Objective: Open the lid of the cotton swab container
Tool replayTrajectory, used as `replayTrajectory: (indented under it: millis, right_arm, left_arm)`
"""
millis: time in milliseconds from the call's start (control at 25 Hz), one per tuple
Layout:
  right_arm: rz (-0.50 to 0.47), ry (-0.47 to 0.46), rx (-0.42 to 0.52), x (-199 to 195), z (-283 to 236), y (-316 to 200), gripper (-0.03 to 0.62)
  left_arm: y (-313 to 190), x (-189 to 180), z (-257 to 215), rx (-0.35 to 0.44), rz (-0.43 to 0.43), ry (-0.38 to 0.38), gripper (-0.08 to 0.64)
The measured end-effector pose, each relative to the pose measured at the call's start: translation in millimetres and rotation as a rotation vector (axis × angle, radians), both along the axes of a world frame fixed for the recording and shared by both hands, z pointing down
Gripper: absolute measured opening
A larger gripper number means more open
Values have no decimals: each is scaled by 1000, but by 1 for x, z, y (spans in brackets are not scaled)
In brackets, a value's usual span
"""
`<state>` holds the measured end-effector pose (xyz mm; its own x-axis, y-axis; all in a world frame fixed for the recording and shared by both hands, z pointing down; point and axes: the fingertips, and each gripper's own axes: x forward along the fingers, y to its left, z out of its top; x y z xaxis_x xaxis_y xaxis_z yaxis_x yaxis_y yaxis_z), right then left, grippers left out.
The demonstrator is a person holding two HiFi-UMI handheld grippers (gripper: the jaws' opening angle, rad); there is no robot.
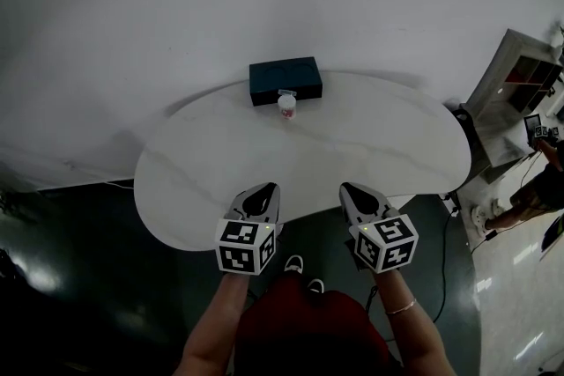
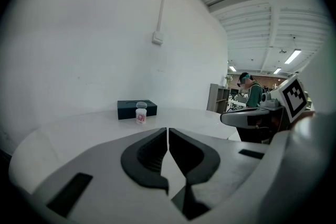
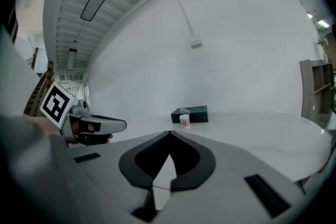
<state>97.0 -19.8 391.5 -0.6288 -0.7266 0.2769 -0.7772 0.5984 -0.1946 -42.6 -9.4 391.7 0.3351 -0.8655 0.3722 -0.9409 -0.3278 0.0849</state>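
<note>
No legible text, brand, number or sign was found in any view.

The cotton swab container (image 1: pixel 286 106), standing near the far edge of the counter (image 1: pixel 211 163), carries a red-and-white label (image 2: pixel 140 118). Its print is too small to read. The dark box (image 1: pixel 285 80) just behind it shows no readable marking.

The left marker cube (image 1: pixel 244 246) on the left hand-held gripper (image 1: pixel 267 188) and the right marker cube (image 1: pixel 386 242) on the right hand-held gripper (image 1: pixel 350 188) bear black-and-white square codes only, with no letters or digits.
</note>
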Motion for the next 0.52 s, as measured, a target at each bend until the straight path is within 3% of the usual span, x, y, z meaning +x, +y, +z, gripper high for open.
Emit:
replayTrajectory:
  millis: [520]
  right_arm:
    - [-7,-2,3,-4,0,18,15]
  left_arm:
    - [18,-13,-6,15,-41,17,34]
